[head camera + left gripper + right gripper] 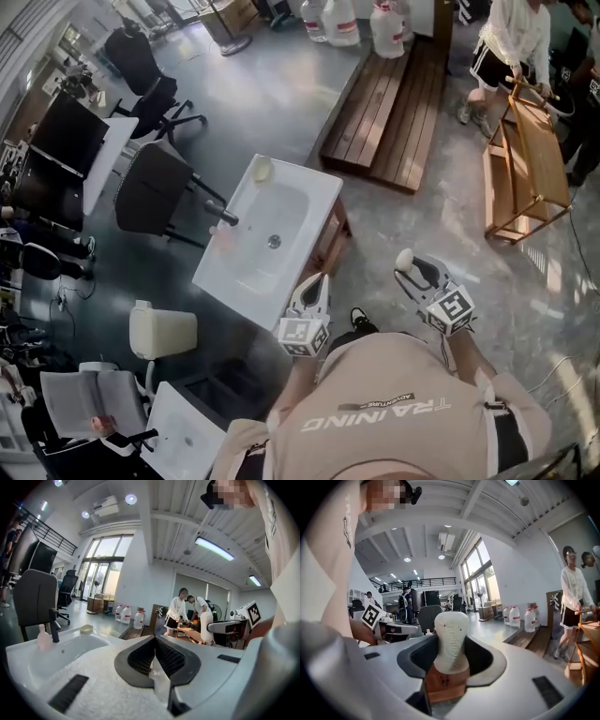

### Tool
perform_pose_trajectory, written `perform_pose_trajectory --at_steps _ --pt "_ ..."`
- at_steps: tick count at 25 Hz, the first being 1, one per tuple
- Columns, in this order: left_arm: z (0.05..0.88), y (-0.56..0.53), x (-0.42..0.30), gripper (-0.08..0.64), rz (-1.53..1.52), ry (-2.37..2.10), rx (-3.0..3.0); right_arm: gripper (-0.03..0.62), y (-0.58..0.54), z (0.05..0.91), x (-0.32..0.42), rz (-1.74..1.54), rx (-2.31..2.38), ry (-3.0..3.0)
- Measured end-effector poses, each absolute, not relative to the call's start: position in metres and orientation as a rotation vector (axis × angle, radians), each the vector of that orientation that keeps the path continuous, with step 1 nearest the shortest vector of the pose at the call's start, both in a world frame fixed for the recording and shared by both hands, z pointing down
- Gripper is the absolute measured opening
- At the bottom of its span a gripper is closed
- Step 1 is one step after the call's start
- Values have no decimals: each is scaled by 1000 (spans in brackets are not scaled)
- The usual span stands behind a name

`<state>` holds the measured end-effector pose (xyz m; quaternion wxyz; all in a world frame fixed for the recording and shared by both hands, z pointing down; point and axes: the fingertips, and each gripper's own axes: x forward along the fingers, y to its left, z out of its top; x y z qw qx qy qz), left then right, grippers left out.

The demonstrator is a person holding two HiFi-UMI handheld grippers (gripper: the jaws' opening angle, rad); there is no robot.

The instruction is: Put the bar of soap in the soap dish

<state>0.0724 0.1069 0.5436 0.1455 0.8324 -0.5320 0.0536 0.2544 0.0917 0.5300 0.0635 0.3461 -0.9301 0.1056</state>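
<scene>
R tool (415, 270) I ran was clamped on soap bar (451, 639), well apart from soap dish (262, 169) at far corner of sink (314, 187). L tool (154, 657), by sink's near edge, had jaws together, nothing btwn.

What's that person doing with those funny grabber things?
A person stands in front of a white sink, with a gripper in each hand. The right gripper is pinching a pale bar of soap, which sticks up between its jaws. The left gripper is shut and holds nothing. The soap dish sits on the sink's far corner, well away from the soap, so the soap isn't in it yet.
</scene>
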Motion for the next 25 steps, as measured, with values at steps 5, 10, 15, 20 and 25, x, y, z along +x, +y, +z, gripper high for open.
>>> perform_pose_trajectory --at_steps 5,10,15,20,25 --pt "533 55 59 9 155 -1491 2475 166 54 522 238 327 1112 -2800" --pt "541 18 45 9 159 -1461 2456 166 23 534 225 365 1101 -2764" --pt "556 0 48 9 140 -1430 2353 165 -2 539 228 387 1078 -2760" --pt "563 -37 65 9 181 -1482 2301 166 -45 552 240 365 1003 -2774" --pt "543 -84 70 9 21 -1603 2172 166 -101 559 251 291 847 -2792"
